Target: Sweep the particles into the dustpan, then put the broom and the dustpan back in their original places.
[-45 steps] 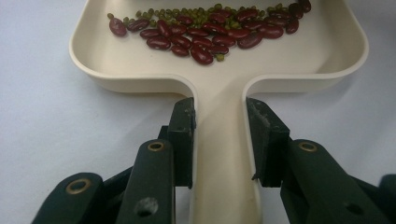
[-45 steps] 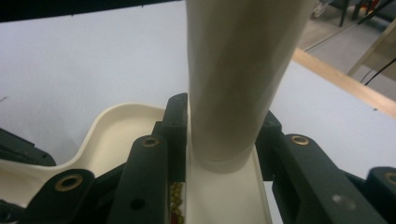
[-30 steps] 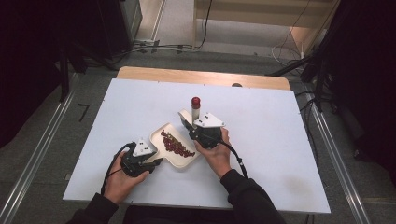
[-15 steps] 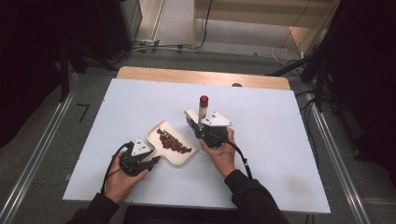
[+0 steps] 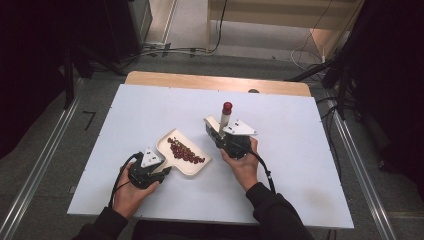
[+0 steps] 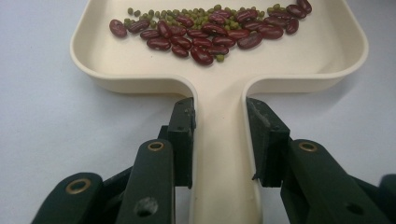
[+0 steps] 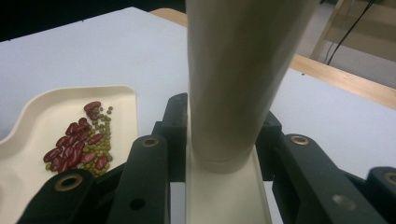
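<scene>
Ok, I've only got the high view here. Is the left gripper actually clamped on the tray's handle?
Observer: Yes. In the left gripper view, the left gripper presses both sides of the tray handle.
Operator: Is it only red beans in there?
Observer: No, small green beans are mixed among the red beans.
Operator: And what is the right one gripping?
Observer: The right gripper closes on a cream base piece under the tube.
</scene>
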`<state>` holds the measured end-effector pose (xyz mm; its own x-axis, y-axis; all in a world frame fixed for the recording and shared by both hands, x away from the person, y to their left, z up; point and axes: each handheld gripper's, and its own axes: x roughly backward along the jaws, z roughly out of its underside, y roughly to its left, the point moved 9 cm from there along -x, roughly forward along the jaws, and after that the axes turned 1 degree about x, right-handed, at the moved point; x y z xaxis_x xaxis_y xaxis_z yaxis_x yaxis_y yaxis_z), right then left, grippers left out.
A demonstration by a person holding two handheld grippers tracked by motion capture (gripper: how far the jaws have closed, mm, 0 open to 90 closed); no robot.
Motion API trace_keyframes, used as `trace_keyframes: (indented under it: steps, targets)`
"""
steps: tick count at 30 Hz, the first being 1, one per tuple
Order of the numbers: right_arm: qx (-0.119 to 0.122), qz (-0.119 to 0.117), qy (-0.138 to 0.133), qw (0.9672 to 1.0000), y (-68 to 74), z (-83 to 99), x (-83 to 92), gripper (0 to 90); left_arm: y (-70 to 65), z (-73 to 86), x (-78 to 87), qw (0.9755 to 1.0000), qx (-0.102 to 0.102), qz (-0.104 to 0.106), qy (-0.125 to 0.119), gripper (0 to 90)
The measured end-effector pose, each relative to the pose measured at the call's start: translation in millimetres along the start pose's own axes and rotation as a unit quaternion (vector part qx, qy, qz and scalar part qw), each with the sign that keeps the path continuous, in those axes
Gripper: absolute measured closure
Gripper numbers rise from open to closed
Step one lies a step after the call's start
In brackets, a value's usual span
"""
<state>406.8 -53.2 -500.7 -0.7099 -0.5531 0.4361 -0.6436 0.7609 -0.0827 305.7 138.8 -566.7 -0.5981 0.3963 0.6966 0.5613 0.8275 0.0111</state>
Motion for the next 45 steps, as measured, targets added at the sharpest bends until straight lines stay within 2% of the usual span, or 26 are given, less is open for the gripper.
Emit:
trace_keyframes:
  steps: [12,16,19,23,29,36,41,45]
  targets:
    - [-0.015,-0.009,-0.004,0.9998,-12.2,2.7,12.1,64.3,13.2,1.3,0.7,0.9992,0.027,-0.027,-0.008,67.1]
    - [-0.025,-0.019,-0.002,0.9995,-16.7,7.9,17.7,64.3,19.5,2.8,1.7,0.9981,0.045,-0.041,-0.011,67.0]
    - [-0.033,-0.030,-0.002,0.9990,-21.8,11.6,23.4,64.3,26.7,4.2,3.0,0.9964,0.064,-0.053,-0.014,67.0]
    - [-0.032,-0.026,-0.001,0.9991,-30.8,15.5,31.5,64.3,34.6,5.9,4.6,0.9942,0.086,-0.062,-0.018,67.0]
    - [-0.037,-0.026,-0.006,0.9990,-40.8,17.9,44.1,64.3,42.4,8.0,5.3,0.9910,0.104,-0.082,-0.020,67.0]
    - [-0.048,-0.052,-0.009,0.9974,-50.2,21.6,58.1,64.3,54.9,9.9,7.1,0.9845,0.134,-0.112,-0.024,67.0]
    - [-0.062,-0.065,-0.002,0.9960,-61.9,30.0,67.1,64.3,61.0,10.1,6.7,0.9803,0.146,-0.130,-0.029,67.0]
    - [-0.079,-0.090,-0.001,0.9927,-70.2,35.3,74.8,64.3,63.7,10.0,6.6,0.9770,0.155,-0.143,-0.031,67.0]
